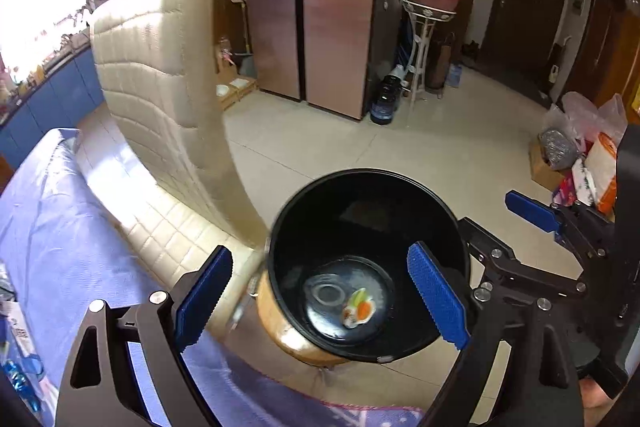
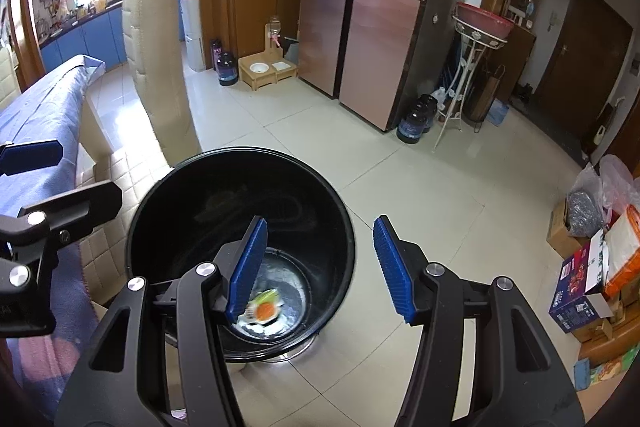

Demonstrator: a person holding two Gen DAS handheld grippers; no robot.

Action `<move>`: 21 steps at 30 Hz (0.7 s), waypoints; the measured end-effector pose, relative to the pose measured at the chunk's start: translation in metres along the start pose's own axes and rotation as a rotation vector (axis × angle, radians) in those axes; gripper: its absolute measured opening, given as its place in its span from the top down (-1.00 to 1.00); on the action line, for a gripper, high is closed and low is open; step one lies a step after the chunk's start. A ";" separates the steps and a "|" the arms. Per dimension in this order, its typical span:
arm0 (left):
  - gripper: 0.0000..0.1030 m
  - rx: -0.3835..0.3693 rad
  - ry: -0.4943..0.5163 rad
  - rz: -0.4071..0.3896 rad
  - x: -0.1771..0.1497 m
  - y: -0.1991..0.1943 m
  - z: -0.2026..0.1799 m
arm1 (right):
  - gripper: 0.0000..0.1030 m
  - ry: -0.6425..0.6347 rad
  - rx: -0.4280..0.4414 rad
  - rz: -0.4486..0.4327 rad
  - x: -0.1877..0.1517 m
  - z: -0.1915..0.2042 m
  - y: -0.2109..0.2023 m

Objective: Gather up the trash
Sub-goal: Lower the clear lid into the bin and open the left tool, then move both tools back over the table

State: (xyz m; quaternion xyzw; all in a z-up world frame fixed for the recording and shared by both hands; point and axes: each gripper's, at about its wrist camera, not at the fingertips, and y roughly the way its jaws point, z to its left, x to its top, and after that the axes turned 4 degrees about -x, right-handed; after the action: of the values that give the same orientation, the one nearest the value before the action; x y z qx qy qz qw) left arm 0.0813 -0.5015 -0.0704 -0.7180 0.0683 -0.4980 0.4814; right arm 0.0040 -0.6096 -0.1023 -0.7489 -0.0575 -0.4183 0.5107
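Note:
A black round trash bin (image 1: 360,215) stands on the tiled floor beside the table. At its bottom lies a white wrapper with orange and green print (image 1: 358,309). My left gripper (image 1: 320,297) hovers over the bin's mouth, open, with nothing between its blue pads. In the right wrist view the same bin (image 2: 224,203) and wrapper (image 2: 264,311) sit below my right gripper (image 2: 320,269), which is also open and holds nothing. Its left finger hangs over the bin and its right finger is outside the rim. One blue pad of each gripper shows in the other's view.
A cream padded chair (image 1: 160,67) stands just behind the bin, next to a table under a blue cloth (image 1: 52,227). Boxes and bags (image 2: 592,259) are piled at the right. Dark water bottles (image 2: 414,123) and a white metal stand (image 2: 460,99) flank the copper fridge.

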 end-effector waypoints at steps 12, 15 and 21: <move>-0.69 0.164 -0.126 -0.052 -0.039 -0.061 0.070 | -0.20 -0.150 0.141 -0.052 0.005 0.089 -0.033; -0.69 0.194 -0.177 -0.057 -0.054 -0.077 0.096 | -0.27 -0.193 0.189 -0.061 0.004 0.117 -0.045; -0.69 0.271 -0.262 -0.061 -0.090 -0.109 0.145 | -0.40 -0.286 0.255 -0.072 -0.002 0.174 -0.063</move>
State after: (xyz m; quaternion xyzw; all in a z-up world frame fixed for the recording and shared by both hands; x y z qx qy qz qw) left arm 0.1086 -0.3016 -0.0514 -0.7072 -0.0846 -0.4194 0.5629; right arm 0.0688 -0.4378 -0.0803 -0.7272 -0.2087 -0.3149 0.5731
